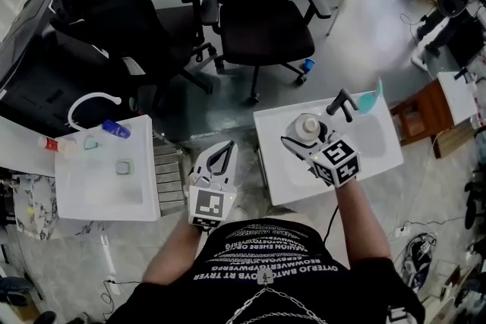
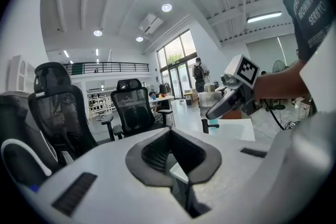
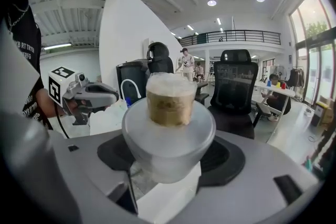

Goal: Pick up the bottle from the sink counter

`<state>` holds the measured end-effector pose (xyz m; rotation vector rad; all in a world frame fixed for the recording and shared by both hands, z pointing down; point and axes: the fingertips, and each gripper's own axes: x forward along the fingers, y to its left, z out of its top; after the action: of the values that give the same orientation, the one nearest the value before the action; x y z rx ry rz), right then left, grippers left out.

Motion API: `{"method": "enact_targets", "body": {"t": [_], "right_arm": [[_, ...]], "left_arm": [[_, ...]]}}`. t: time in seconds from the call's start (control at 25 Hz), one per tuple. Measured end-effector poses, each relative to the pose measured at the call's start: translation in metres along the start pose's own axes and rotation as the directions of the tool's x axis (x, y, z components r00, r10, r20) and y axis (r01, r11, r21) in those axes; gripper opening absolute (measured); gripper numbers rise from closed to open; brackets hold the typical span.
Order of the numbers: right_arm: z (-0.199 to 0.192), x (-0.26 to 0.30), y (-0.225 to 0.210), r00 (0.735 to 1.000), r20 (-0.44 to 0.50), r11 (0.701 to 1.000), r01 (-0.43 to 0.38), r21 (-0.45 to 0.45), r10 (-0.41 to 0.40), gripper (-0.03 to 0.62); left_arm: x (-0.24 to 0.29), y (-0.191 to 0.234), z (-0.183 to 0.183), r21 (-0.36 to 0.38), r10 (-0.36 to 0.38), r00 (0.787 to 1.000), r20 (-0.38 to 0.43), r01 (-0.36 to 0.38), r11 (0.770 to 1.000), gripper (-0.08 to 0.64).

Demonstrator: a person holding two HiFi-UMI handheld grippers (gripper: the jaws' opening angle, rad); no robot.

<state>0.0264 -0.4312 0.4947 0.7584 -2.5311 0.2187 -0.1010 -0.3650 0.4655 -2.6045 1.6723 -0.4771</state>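
Right tool clamps bottle over table, left tool shut, empty; slick rounded body could slip if squeeze eases.

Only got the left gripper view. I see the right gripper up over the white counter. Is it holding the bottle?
Observer: Yes. In the right gripper view the right gripper is shut on the bottle, with the frosted body between its jaws.
Operator: Capped?
Observer: Looks so: a whitish cap sits over a tan band.
Operator: Where's my left gripper?
Observer: The head view puts the left gripper over the floor gap between the sink counter and a second white counter.
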Motion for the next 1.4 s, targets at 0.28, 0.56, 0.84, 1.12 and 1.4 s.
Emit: {"method": "enact_targets", "body": {"t": [0.28, 0.56, 0.84, 1.12, 1.4], "right_arm": [[0.032, -0.021, 0.019, 1.000, -0.001, 0.998, -0.027, -0.051, 0.027, 0.334], [0.054, -0.028, 0.027, 1.000, 0.015, 0.996, -0.019, -0.088, 0.020, 0.334], [0.061, -0.027, 0.024, 1.000, 0.013, 0.994, -0.005, -0.109, 0.006, 0.334], [0.060, -0.025, 0.018, 1.000, 0.004, 0.992, 0.010, -0.128, -0.009, 0.334], [0.052, -0.014, 0.009, 1.000, -0.015, 0.992, -0.001, -0.125, -0.001, 0.334]], "left_arm": [[-0.016, 0.004, 0.007, 0.036, 0.008, 1.000, 0.003, -0.008, 0.999, 0.002], [-0.025, 0.010, 0.009, 0.041, 0.023, 1.000, 0.009, -0.023, 0.999, 0.002], [-0.025, 0.013, 0.009, 0.037, 0.025, 1.000, 0.008, -0.026, 0.999, 0.002], [-0.020, 0.015, 0.007, 0.034, 0.021, 1.000, -0.005, -0.021, 0.999, 0.002], [-0.011, 0.020, 0.005, 0.036, 0.035, 0.999, -0.028, -0.034, 0.999, 0.002]]}}
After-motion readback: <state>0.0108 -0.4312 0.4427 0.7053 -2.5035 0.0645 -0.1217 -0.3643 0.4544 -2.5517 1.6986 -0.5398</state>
